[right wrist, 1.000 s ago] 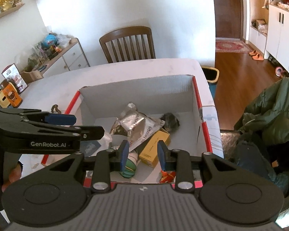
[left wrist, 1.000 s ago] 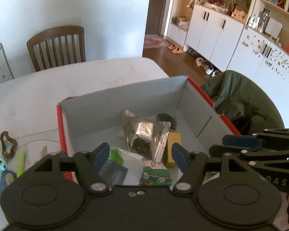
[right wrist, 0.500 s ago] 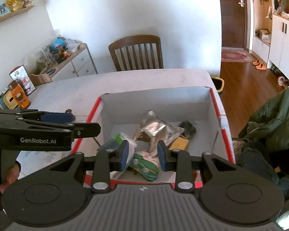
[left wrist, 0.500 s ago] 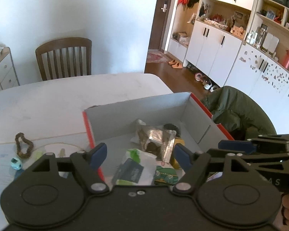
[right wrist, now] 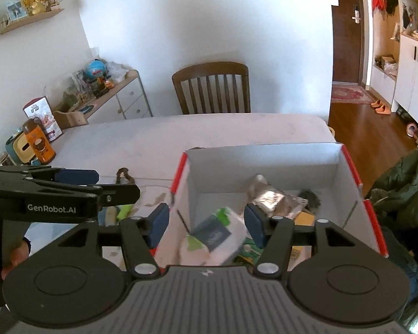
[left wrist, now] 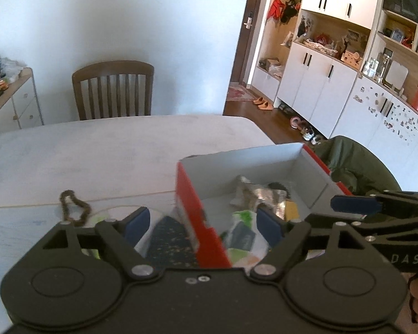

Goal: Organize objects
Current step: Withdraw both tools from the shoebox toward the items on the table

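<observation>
One box (right wrist: 264, 164) with red edges stands on the bench (right wrist: 209, 130), at its near right part. Inside it I count one crumpled foil bag (right wrist: 276, 199), one yellow carton (right wrist: 305, 218), one dark fuzzy thing (right wrist: 310, 197) at the far right corner, one white and green packet (right wrist: 217, 231) which looks blurred, and one green printed pack (right wrist: 250, 247) under it.

There are two grippers. The left gripper (left wrist: 200, 221) has its jaws spread wide, and the left wall of the box lies between them in its camera view; nothing is pinched. The right gripper (right wrist: 206, 222) also has its jaws spread, above the near part of the box, with the packet seen between them but not touching the pads.

On the bench left of the box lie one brown bead bracelet (left wrist: 73, 207), one dark speckled flat thing (left wrist: 170, 242) and one light green thing (right wrist: 124, 211), partly hidden by the grippers. One wooden chair (right wrist: 211, 89) stands behind the bench. One green jacket (left wrist: 354, 164) hangs right of the box.
</observation>
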Demonstrator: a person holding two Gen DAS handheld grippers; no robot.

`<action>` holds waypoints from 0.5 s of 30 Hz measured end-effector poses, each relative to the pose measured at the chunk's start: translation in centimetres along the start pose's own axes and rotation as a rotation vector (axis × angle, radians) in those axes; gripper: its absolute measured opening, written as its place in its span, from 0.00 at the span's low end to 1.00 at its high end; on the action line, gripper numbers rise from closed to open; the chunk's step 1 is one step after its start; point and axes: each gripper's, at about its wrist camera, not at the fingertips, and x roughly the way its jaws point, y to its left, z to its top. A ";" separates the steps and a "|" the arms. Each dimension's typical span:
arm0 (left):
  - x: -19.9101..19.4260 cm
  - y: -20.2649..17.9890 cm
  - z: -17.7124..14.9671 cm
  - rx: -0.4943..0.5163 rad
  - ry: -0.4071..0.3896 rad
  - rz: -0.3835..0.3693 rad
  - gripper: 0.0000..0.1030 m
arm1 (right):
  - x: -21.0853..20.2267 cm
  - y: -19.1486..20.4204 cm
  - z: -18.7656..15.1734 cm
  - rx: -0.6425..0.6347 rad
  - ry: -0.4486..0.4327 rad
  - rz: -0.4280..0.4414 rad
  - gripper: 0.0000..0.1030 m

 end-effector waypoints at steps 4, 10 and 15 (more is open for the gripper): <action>-0.5 2.2 -0.2 -0.009 -0.003 0.005 0.83 | 0.6 1.5 0.1 0.001 0.007 0.000 0.58; -1.2 5.1 -0.3 -0.017 -0.009 0.011 0.90 | 1.6 4.0 0.2 0.002 0.010 0.006 0.67; -1.5 7.3 -0.6 -0.027 -0.018 0.015 0.98 | 2.3 6.2 0.4 0.000 0.000 0.005 0.77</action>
